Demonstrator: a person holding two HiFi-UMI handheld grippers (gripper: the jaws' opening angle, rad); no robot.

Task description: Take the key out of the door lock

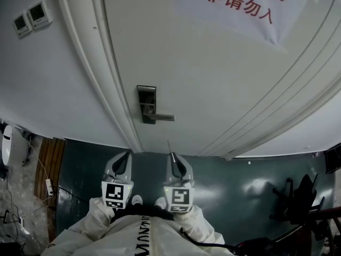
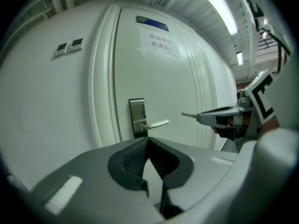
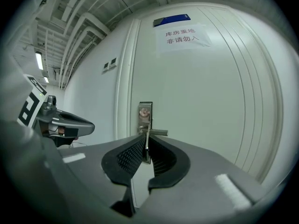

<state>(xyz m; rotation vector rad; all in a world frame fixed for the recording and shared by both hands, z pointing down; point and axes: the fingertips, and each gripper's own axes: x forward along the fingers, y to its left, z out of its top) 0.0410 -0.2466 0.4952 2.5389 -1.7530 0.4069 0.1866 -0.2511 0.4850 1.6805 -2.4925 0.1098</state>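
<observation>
The white door carries a steel lock plate [image 1: 146, 104] with a lever handle [image 1: 162, 117] pointing right. My right gripper [image 1: 173, 156] is held back from the door, below the lock, shut on a thin metal key [image 1: 169, 146] whose blade sticks out past the fingertips. In the right gripper view the key [image 3: 146, 146] stands upright between the pads, in line with the lock plate [image 3: 145, 113]. From the left gripper view the key [image 2: 189, 115] juts from the right gripper, well clear of the lock plate [image 2: 137, 115]. My left gripper [image 1: 123, 158] hangs beside the right one, shut, with nothing in it.
A paper notice with red characters [image 1: 240, 4] hangs high on the door. Two wall control panels [image 1: 32, 17] sit left of the door frame [image 1: 114, 105]. A white device [image 1: 6, 143] and cables lie at the floor's left; dark equipment [image 1: 303, 196] stands at the right.
</observation>
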